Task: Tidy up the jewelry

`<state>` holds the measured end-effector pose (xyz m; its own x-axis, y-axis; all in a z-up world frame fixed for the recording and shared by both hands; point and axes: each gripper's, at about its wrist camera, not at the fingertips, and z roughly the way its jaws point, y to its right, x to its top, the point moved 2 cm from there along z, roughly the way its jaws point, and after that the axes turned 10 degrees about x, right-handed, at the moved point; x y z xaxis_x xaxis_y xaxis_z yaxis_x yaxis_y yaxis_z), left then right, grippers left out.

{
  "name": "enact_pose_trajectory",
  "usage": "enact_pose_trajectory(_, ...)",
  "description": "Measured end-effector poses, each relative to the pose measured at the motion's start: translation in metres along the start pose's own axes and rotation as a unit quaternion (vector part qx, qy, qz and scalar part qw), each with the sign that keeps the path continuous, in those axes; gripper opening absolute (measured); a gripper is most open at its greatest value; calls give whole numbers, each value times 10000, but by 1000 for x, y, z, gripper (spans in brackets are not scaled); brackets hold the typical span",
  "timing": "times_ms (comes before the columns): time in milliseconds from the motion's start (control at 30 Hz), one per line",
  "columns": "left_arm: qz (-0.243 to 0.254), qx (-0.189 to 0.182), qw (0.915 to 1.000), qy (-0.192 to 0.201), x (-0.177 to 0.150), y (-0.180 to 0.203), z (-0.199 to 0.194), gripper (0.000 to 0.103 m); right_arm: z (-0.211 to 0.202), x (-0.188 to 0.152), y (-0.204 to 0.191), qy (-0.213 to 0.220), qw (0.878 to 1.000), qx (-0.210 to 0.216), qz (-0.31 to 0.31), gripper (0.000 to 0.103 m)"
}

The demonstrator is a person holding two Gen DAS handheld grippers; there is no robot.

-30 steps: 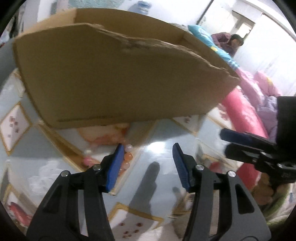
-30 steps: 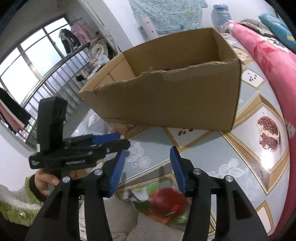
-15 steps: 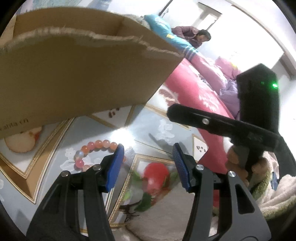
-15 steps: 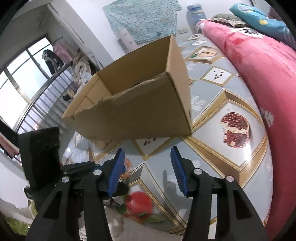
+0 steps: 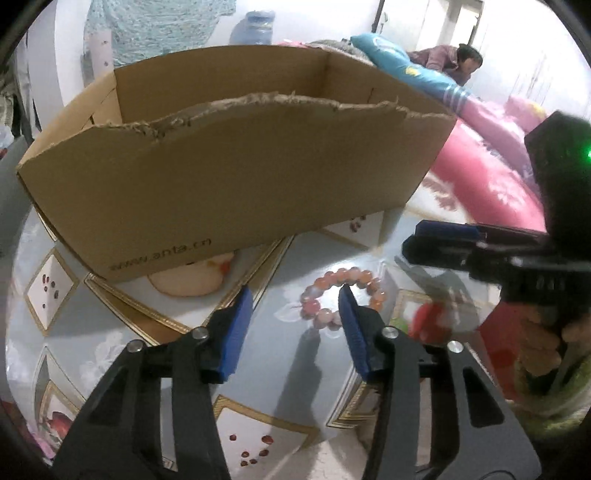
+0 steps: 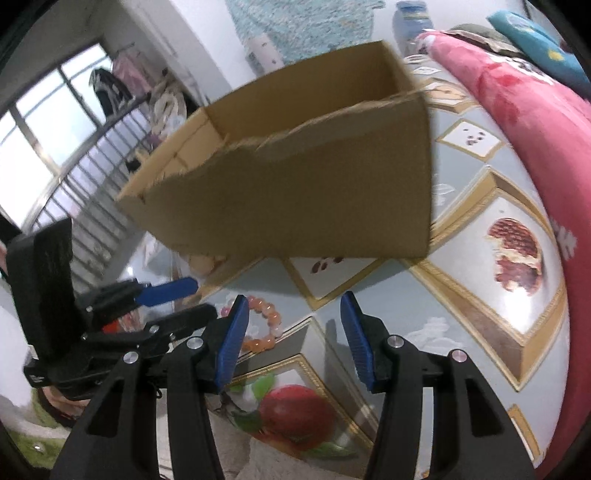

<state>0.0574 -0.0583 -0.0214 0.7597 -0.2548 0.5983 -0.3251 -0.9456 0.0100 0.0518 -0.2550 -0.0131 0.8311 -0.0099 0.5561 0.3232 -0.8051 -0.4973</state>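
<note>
A bracelet of pink and orange beads [image 5: 334, 295] lies on the fruit-patterned tablecloth in front of an open cardboard box [image 5: 236, 192] with a torn front rim. My left gripper [image 5: 295, 317] hovers just before it, jaws closing with nothing between them; its right finger covers part of the bracelet. In the right wrist view the bracelet [image 6: 264, 325] shows beside the left finger of my right gripper [image 6: 293, 332], which is open and holds nothing. The box [image 6: 306, 199] stands behind. Each gripper shows in the other's view: right gripper [image 5: 413, 243], left gripper [image 6: 188, 301].
Pink bedding [image 6: 524, 110] borders the cloth on the right, with a person [image 5: 454, 61] far back on it. A blue water bottle [image 5: 253, 27] stands behind the box. A window with railings [image 6: 55, 147] is to the left. A hand [image 5: 554, 332] holds the right gripper.
The left wrist view swung round: the bracelet went from its left finger to its right finger, and the box now faces it squarely. The left jaws narrowed a little. The right view tilted toward the bracelet.
</note>
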Motion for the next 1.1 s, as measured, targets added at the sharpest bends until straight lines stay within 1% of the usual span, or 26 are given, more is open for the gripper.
enact_pose_trajectory(33, 31, 43, 10000, -17, 1, 2, 2, 40, 4, -1, -5, -57, 9999, -75, -102, 50)
enact_pose_trajectory(100, 89, 47, 9999, -81, 2, 4, 4, 37, 10, -2, -13, -141, 9994, -174, -274, 42)
enact_pose_trajectory(133, 108, 57, 9998, -129, 3, 6, 7, 34, 14, -2, -15, -210, 9988, -242, -366, 40)
enact_pose_trajectory(167, 129, 76, 9997, -187, 3, 7, 9, 32, 17, -3, -18, -257, 9983, -299, -431, 37)
enact_pose_trajectory(200, 134, 64, 9997, -204, 3, 10, 11, 31, 20, -3, -19, -302, 9976, -368, -495, 34)
enact_pose_trajectory(267, 147, 36, 9996, -241, 4, 14, 14, 31, 25, -5, -22, -381, 9957, -546, -642, 32)
enact_pose_trajectory(333, 202, 105, 9994, -263, 2, 16, 17, 31, 29, -7, -24, -454, 9943, -616, -742, 28)
enact_pose_trajectory(533, 432, 274, 9980, -364, 5, 24, 24, 29, 35, -7, -26, -533, 9931, -600, -859, 22)
enact_pose_trajectory(633, 517, 364, 9973, -363, 5, 28, 26, 26, 37, -4, -27, -526, 9929, -586, -887, 20)
enact_pose_trajectory(700, 575, 418, 9968, -355, 6, 31, 27, 25, 38, -5, -28, -518, 9931, -566, -892, 16)
enact_pose_trajectory(800, 630, 447, 9964, -345, 6, 32, 26, 20, 41, -5, -26, -525, 9940, -444, -847, 10)
enact_pose_trajectory(933, 663, 427, 9963, -339, 6, 34, 25, 12, 42, -5, -25, -487, 9952, -352, -773, 10)
enact_pose_trajectory(1033, 701, 451, 9960, -331, 5, 35, 24, 12, 43, -4, -25, -461, 9959, -310, -709, 10)
enact_pose_trajectory(1100, 708, 428, 9960, -332, 5, 35, 24, 8, 44, -3, -24, -449, 9963, -285, -672, 10)
